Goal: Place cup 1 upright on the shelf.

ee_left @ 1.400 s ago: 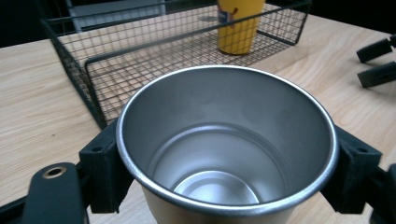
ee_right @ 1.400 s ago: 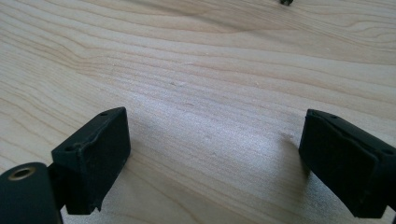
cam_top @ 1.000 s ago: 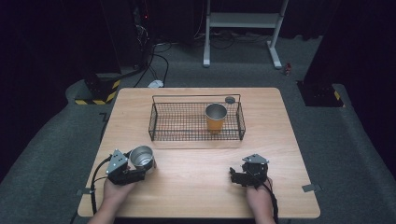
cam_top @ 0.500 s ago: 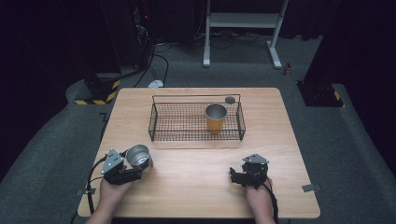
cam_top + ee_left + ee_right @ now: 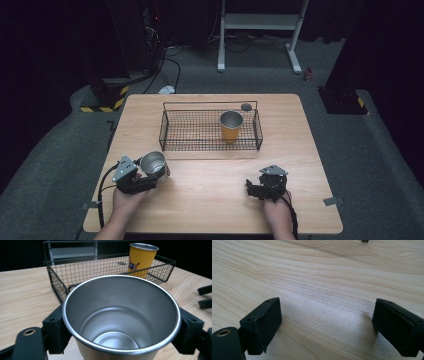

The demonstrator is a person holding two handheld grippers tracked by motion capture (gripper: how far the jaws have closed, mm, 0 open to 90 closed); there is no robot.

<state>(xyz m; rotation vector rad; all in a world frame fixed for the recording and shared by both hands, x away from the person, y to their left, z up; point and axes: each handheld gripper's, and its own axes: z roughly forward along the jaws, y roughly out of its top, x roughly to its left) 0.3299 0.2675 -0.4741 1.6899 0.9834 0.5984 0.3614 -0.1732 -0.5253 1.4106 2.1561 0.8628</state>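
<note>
Steel first: the steel cup (image 5: 154, 164) is sitting in the lower left of the high view, and you are holding it in the left gripper (image 5: 145, 176), one black pad pressing on each side of the wall just under the rim. In the left gripper view the cup's mouth (image 5: 121, 315) is opening toward the lens, empty and roughly upright.

The wire basket (image 5: 210, 107) is lying in the upper middle of the high view, on the wooden table (image 5: 215, 182). A yellow cup (image 5: 231, 126) is standing in its right end, and the left part of the mesh floor is looking bare. A small dark disc (image 5: 246, 106) is sitting just beyond the far rail.

The right gripper (image 5: 256, 189) is resting low in the lower right, jaws spread wide over bare wood, gripping nothing.

Judging from this, you are likely carrying the steel cup toward the basket. To do it well:
- Be keeping the squeeze even; thin metal slips easily.
- Be lifting high enough to clear the near rail.
- Be aiming for the bare left part, well apart from the yellow cup.
- Be keeping the cup level, and be setting it on the mesh before letting go.
</note>
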